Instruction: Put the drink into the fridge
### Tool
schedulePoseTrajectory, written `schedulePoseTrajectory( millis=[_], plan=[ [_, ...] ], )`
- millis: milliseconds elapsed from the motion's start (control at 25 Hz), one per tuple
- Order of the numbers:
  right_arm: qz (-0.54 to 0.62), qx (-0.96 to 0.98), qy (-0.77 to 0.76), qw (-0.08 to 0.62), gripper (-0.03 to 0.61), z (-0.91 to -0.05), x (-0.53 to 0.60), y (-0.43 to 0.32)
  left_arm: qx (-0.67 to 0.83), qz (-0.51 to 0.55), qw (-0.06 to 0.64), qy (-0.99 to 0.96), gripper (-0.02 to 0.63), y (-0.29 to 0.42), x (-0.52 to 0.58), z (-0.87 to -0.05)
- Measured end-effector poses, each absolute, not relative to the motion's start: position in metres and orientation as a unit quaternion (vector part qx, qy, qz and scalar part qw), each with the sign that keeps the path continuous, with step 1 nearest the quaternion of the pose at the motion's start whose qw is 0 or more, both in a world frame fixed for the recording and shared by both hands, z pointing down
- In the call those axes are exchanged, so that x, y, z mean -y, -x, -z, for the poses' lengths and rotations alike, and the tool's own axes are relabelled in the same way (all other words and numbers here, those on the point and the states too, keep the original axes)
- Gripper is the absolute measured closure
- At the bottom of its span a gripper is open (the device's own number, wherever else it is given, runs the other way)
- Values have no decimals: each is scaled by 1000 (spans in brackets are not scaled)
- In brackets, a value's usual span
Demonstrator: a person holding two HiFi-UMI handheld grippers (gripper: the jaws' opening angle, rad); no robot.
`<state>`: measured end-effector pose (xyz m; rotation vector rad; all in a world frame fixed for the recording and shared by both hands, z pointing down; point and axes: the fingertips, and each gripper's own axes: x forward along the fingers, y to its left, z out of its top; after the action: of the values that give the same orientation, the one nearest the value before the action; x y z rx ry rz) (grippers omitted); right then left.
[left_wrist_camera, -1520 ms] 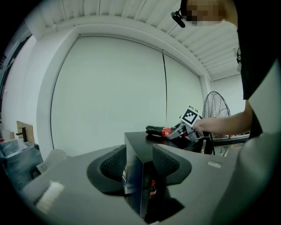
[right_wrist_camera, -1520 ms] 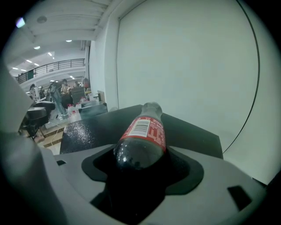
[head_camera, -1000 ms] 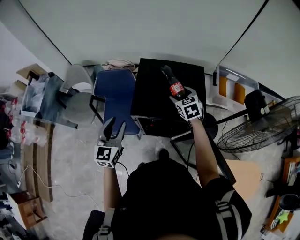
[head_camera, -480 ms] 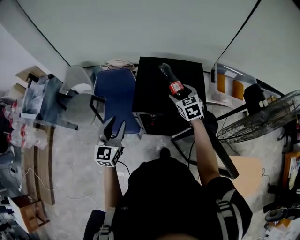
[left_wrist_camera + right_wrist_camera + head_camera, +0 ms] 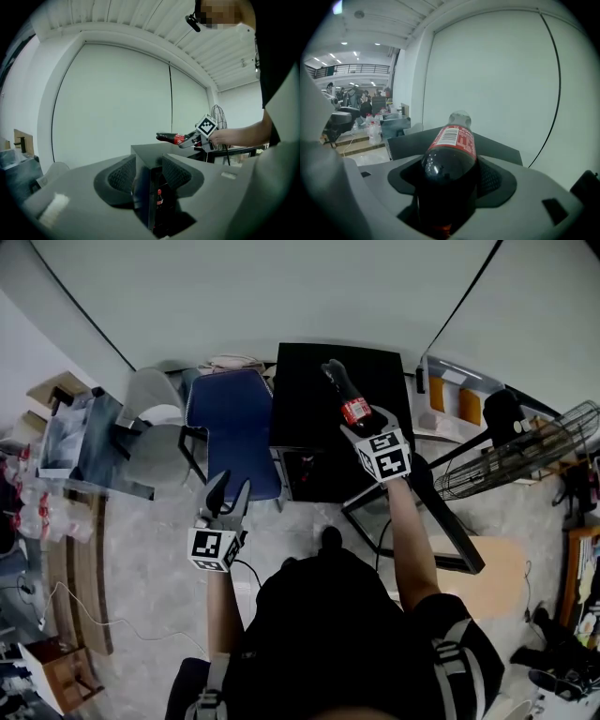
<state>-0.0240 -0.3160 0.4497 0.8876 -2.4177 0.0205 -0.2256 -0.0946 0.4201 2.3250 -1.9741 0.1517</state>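
A dark cola bottle (image 5: 349, 399) with a red label lies nearly level in my right gripper (image 5: 361, 420), which is shut on its body. It hangs over the top of the black mini fridge (image 5: 309, 381), neck pointing toward the wall. In the right gripper view the bottle (image 5: 450, 154) fills the space between the jaws. My left gripper (image 5: 226, 493) stands open and empty in front of the fridge's left front corner. In the left gripper view the fridge (image 5: 143, 151) is open, and another bottle (image 5: 159, 199) stands inside. The held bottle (image 5: 171, 138) shows above it.
The fridge's glass door (image 5: 450, 540) hangs open to the right, below my right arm. A blue chair (image 5: 230, 427) and a grey chair (image 5: 155, 418) stand left of the fridge. A floor fan (image 5: 516, 460) and a shelf (image 5: 450, 399) are at right.
My right gripper has carried the bottle a little up and farther over the fridge top. The left gripper has drifted slightly and stays open.
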Motion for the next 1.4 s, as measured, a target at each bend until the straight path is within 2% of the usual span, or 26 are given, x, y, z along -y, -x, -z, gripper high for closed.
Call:
schedulePoseTrajectory(
  millis=[640, 1400],
  plan=[
    [-17, 883, -387, 265, 259, -457, 221, 4, 599, -61, 49, -797, 439, 232, 27, -431],
    [-30, 874, -422, 239, 259, -475, 155, -61, 566, -81, 40, -819, 442, 180, 0, -427]
  ],
)
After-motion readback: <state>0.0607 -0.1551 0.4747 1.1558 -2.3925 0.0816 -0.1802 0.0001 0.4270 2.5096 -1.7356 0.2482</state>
